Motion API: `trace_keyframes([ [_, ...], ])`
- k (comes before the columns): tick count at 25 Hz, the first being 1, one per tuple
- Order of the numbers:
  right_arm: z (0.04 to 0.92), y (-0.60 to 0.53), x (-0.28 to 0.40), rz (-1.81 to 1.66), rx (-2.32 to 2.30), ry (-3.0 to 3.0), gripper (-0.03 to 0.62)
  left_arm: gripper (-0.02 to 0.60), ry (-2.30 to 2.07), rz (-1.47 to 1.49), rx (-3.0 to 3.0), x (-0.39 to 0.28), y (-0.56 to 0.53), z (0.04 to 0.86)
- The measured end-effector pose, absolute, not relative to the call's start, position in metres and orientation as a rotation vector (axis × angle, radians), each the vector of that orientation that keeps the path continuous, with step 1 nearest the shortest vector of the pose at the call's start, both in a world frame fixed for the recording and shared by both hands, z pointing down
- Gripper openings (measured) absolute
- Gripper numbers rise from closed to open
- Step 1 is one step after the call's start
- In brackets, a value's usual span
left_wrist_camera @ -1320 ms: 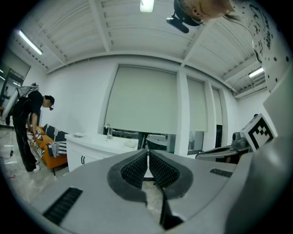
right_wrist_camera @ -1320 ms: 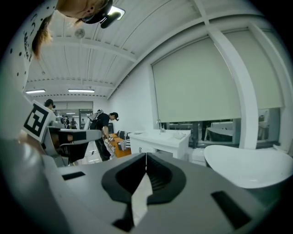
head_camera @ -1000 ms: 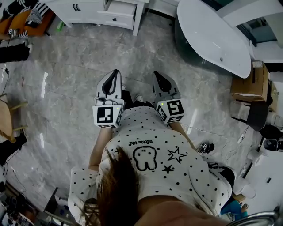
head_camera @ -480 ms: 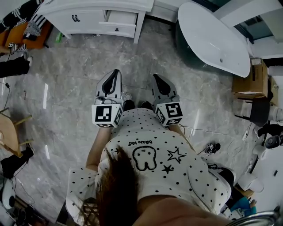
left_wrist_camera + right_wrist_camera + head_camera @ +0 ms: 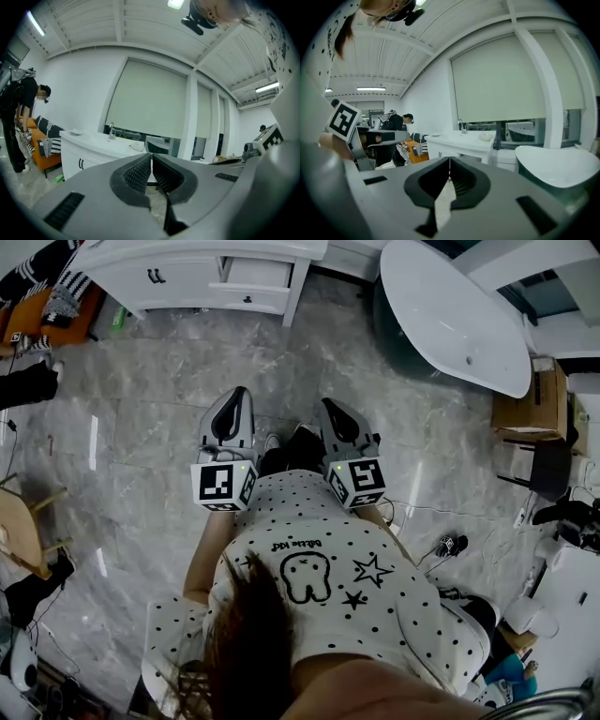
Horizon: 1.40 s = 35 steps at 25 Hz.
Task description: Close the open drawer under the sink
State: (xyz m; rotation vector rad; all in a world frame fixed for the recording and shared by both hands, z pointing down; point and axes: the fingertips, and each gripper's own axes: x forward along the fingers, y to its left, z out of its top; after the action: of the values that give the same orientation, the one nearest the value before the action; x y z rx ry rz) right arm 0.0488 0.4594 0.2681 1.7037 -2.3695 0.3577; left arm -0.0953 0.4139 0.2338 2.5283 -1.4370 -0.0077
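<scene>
Holding left hand-held gripper [image 5: 233, 399] and right hand-held gripper [image 5: 331, 409] forward above grey marble floor [image 5: 141, 427], both clenched, empty; open white drawer [image 5: 253, 298] of white sink cabinet [image 5: 187, 282] well ahead, untouched; white oval bathtub [image 5: 450, 315] right

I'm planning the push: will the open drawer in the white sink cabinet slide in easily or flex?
The drawer sticks out only slightly from the cabinet, so a short push probably suffices. It looks like a rigid white box, so it should slide straight, not flex.
</scene>
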Motion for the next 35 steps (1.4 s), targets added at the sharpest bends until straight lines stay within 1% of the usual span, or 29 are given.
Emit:
trace_keyframes([
  [16,0.264,0.381,0.062,0.357,1.608,-2.426,0.014,0.015,-1.525,0.026,2.483,-0.079,0.355,0.233],
  [35,0.261,0.307,0.130,0.305,1.550,-2.495,0.014,0.015,-1.619,-0.014,2.463,-0.018,0.291,0.226],
])
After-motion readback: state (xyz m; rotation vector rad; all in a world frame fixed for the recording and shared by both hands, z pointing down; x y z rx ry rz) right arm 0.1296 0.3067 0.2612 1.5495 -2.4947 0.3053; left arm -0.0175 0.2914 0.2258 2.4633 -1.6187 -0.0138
